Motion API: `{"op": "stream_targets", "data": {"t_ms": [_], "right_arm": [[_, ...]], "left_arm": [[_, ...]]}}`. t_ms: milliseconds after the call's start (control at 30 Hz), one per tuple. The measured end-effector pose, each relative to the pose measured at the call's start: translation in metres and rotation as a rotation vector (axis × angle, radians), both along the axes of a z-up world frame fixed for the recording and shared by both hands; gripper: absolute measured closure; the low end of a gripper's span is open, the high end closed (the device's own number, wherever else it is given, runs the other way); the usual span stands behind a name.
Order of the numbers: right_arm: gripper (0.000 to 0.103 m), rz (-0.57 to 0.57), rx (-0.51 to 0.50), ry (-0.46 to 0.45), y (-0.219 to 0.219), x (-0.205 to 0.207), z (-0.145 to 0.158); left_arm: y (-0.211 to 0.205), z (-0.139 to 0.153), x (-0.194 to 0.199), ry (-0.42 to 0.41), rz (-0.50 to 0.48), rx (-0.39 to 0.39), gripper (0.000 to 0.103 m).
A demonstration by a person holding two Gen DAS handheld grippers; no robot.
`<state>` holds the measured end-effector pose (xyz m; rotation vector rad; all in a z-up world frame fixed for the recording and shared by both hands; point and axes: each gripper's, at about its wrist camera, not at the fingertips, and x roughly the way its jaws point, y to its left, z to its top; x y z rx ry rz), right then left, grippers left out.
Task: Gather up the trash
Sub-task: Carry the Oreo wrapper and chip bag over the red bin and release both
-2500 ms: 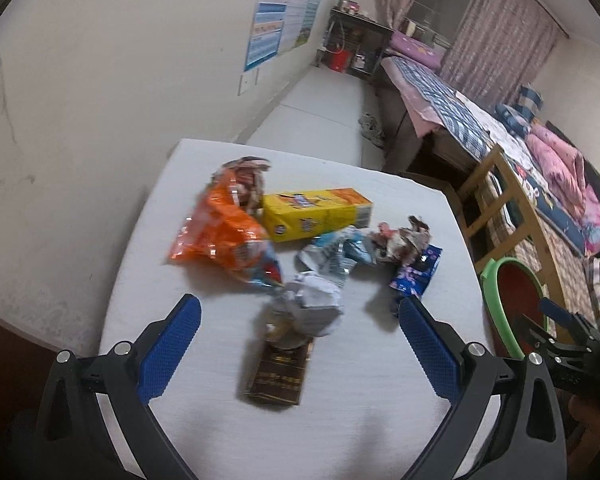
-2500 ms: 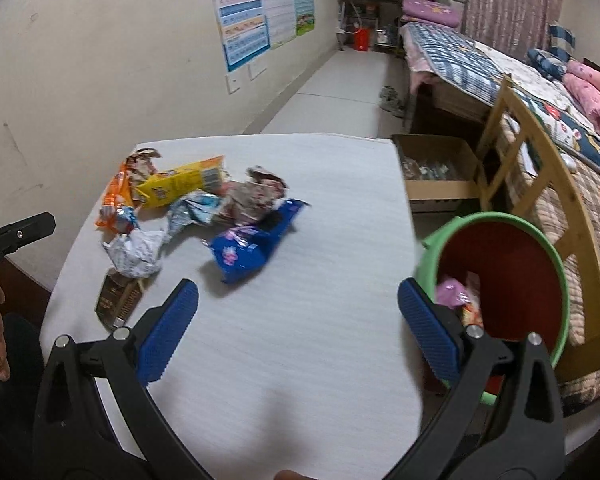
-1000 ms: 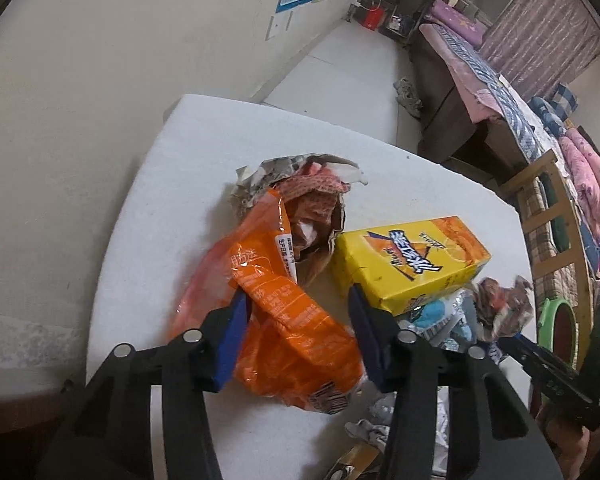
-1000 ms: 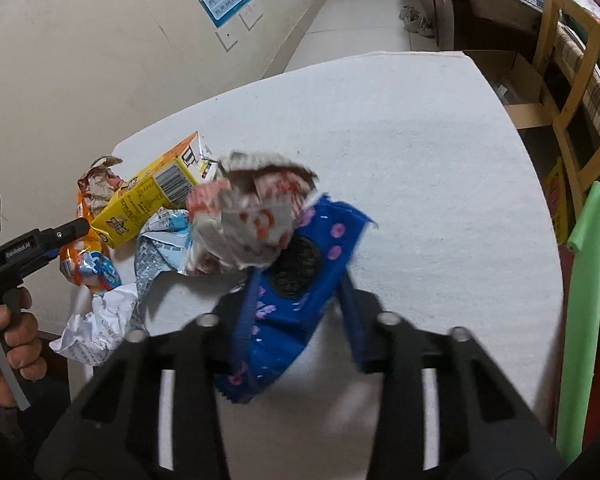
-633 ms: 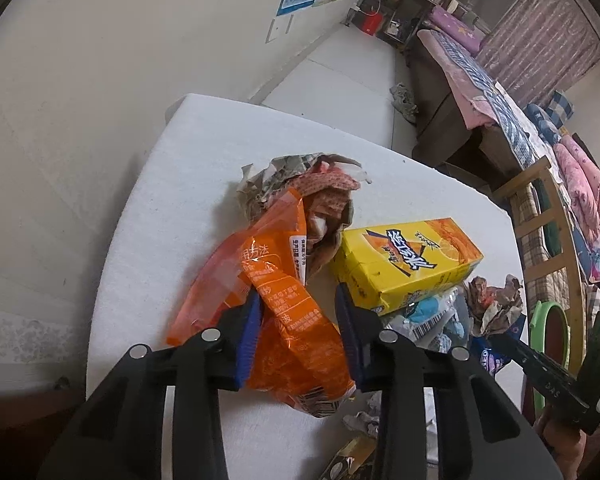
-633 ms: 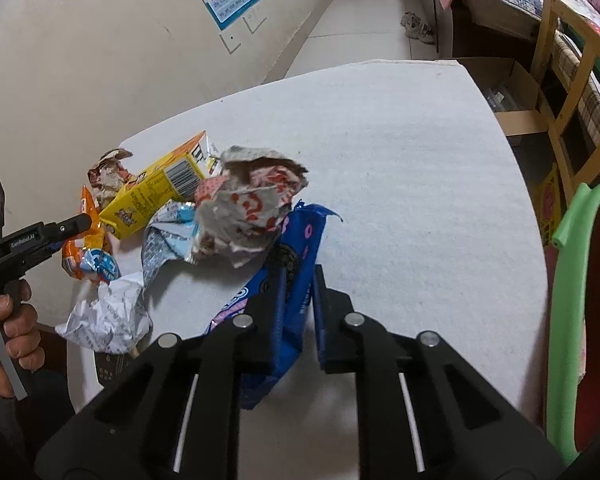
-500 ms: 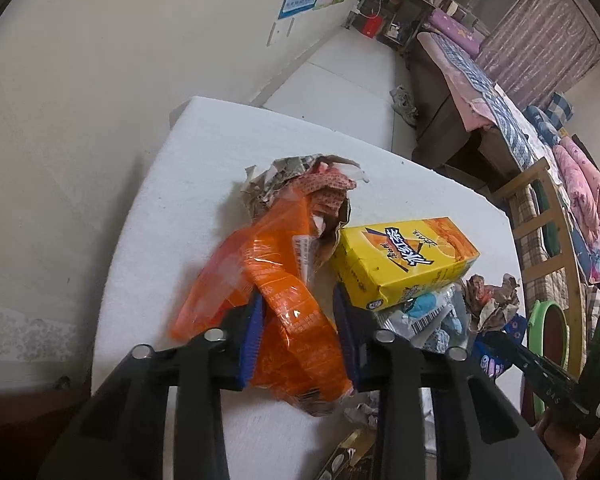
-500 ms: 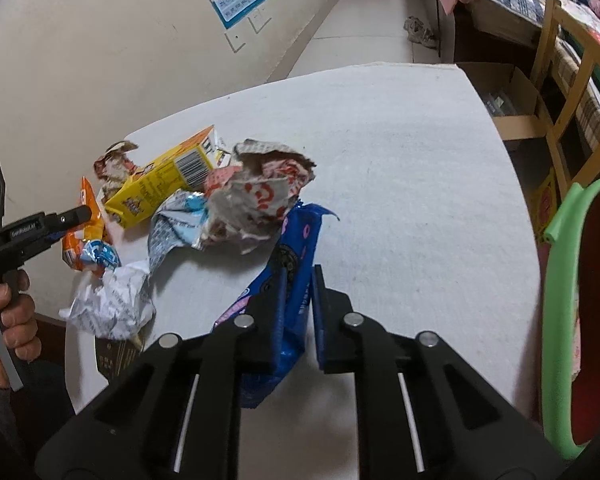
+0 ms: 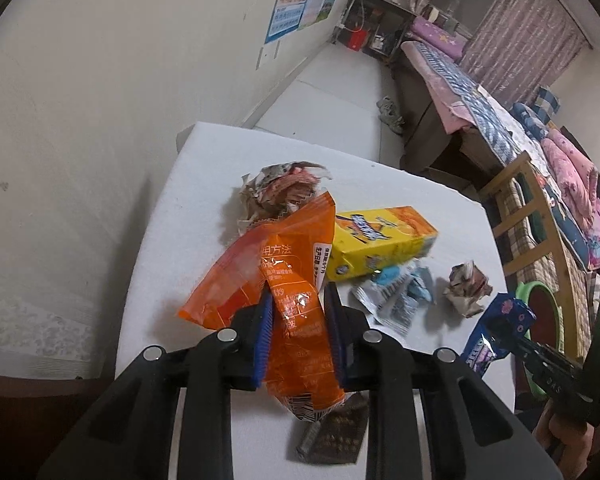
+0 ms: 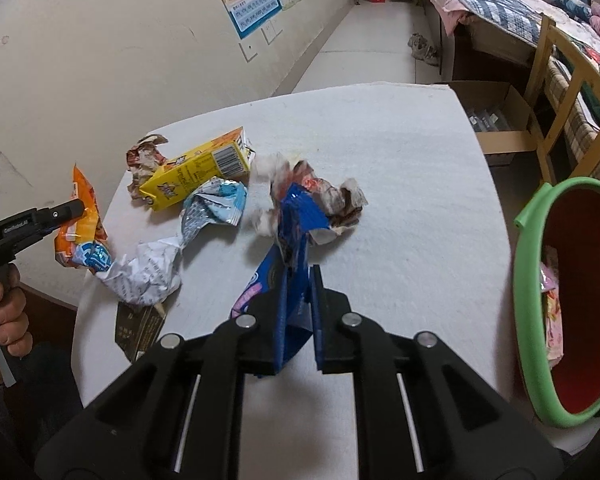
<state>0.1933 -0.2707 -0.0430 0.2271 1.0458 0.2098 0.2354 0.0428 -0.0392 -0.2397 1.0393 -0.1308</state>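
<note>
My left gripper is shut on an orange snack bag, which hangs lifted off the white table. The right gripper is shut on a blue cookie wrapper, also raised above the table. On the table lie a yellow carton, a crumpled red-and-white wrapper, a light blue wrapper, a crumpled paper ball and a dark brown packet. A green-rimmed red bin stands at the right of the table, holding some pink trash.
A wall runs along the table's left side. Past the bin stand a wooden chair, a cardboard box on the floor and a bed. A person's hand holds the left gripper's handle at the left edge.
Both grippers closed on their wrappers and then rose: the orange bag and the blue wrapper have come up off the table, leaving the paper ball and other trash lying there.
</note>
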Motion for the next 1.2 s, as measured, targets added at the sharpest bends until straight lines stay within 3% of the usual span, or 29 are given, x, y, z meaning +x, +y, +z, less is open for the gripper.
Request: {"op": "stream_targets", "data": {"t_ms": [500, 833, 1200], "right_arm": [[0.092, -0.016, 0.021, -0.057, -0.013, -0.046, 0.035], [0.092, -0.019, -0.03, -0.102, -0.032, -0.081, 0.066], [0.092, -0.069, -0.005, -0.112, -0.067, -0.103, 0.07]], "left_arm": [[-0.041, 0.037, -0.054, -0.047, -0.087, 0.008, 0.081], [-0.086, 0.055, -0.085, -0.07, -0.169, -0.008, 0.081], [-0.136, 0.064, -0.098, -0.067, -0.25, 0.019, 0.081]]}}
